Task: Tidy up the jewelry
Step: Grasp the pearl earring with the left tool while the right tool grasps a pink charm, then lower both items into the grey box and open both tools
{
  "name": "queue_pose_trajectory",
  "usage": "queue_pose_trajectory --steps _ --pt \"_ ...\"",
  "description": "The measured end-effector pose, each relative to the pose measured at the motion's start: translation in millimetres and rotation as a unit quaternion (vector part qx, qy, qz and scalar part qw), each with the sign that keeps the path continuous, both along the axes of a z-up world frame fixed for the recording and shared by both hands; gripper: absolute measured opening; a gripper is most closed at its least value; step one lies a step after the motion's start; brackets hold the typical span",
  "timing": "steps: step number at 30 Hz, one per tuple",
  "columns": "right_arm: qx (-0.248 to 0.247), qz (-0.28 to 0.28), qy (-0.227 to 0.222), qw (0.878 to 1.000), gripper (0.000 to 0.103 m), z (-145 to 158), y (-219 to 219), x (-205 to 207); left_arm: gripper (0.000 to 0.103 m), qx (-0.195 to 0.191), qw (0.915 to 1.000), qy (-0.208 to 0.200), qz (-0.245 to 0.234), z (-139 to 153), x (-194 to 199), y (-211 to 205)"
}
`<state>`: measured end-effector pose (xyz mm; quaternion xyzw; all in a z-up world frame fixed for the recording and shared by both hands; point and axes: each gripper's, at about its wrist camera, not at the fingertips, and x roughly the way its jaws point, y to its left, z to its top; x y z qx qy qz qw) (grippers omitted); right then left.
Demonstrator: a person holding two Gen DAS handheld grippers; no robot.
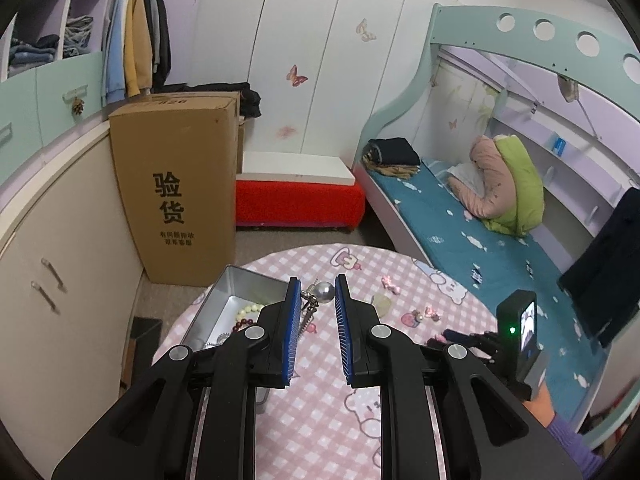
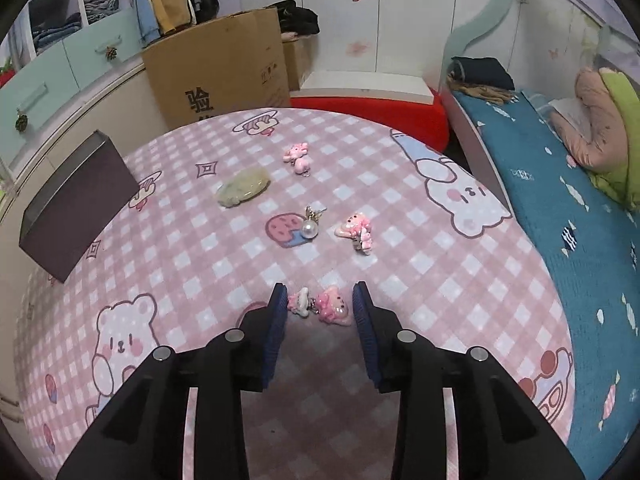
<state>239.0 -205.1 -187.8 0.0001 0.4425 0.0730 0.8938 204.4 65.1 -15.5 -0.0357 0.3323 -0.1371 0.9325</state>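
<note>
Two small pink charms (image 2: 320, 307) between the tips of the right gripper (image 2: 320, 308), joined by a short link, lying flat on the checked tablecloth (image 2: 200, 264). Claw wide apart, both pads (image 2: 362, 312) just beside the pair, nothing pinched yet. Probably light, hard and glossy, so likely to slip or swivel at the link; best taken across the wider charm body, low to the cloth, with gentle force.

Beyond the pink charms, a pearl pendant (image 2: 310, 229) with a thin gold top, likely to roll. Right of the pearl, another pink charm cluster (image 2: 358, 232). Further away, a pale green stone piece (image 2: 243, 190) and one more pink charm (image 2: 297, 157). Far left of the charms, the metal box (image 2: 76, 204), well apart, so a long carry across.

Left gripper (image 1: 318, 296) also wide, tips on each side of a silver ball pendant (image 1: 325, 293) with a thin chain (image 1: 308, 312); contact cannot be told. Box interior (image 1: 236, 308) just left of it, with beads (image 1: 250, 310) already inside. No obstacle between the right claw and its charms.
</note>
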Motion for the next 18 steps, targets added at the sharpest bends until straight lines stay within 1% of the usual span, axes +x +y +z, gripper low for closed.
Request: queue_pose_trajectory --steps 2,3,4,7,10,14,18 --pt "-0.014 -0.002 -0.012 1.000 0.033 -1.1 2.3 -1.0 0.018 0.002 1.0000 0.000 0.002 -1.8 2.4 1.6" --pt "-0.017 -0.003 -0.017 1.000 0.031 -1.6 3.3 -2.7 0.018 0.003 1.0000 0.001 0.002 -2.9 3.3 2.3" --pt "-0.015 -0.006 -0.017 1.000 0.026 -1.2 3.0 -2.8 0.018 0.003 1.0000 0.002 0.003 -3.4 4.4 2.8" --pt "-0.006 -0.011 -0.017 1.000 0.025 -1.0 -0.9 -4.3 0.018 0.006 0.9999 0.011 0.011 -10.5 9.7 6.7" --pt "-0.008 -0.011 -0.017 1.000 0.023 -0.5 -2.7 -8.3 0.018 0.007 0.9995 0.019 0.024 -18.8 15.1 16.3" --pt "0.005 -0.016 -0.012 1.000 0.023 0.7 -7.6 -11.0 0.018 0.006 0.9991 0.032 0.026 -28.8 22.1 22.0" --pt "0.018 -0.011 -0.018 1.000 0.023 14.1 -2.7 -10.1 0.018 0.001 0.9980 0.057 0.027 -47.5 34.0 27.6"
